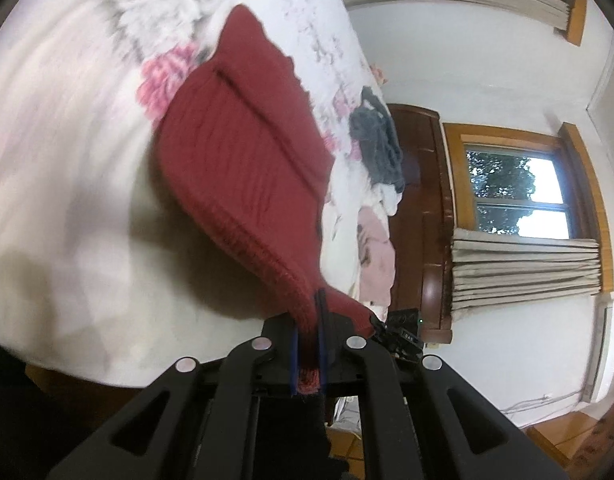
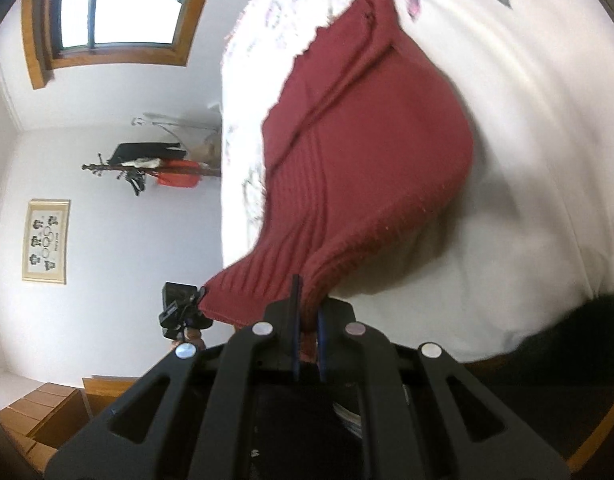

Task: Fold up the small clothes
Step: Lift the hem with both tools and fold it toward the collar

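Both grippers, left (image 1: 307, 344) and right (image 2: 307, 332), are pinching the red knit garment's (image 1: 243, 152) hem, lifting it while its far end is lying on the bed (image 1: 59, 184) toward twelve o'clock. Uneven pulling risks skewing the fold; thick knit may be slipping free.

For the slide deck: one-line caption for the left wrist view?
Left gripper shut on a corner of the red knit garment, lifting it above the floral bedsheet.

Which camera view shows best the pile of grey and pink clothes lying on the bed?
The left wrist view: the pile of grey and pink clothes lies in plain sight beyond the red knit garment. The right wrist view does not show it at all.
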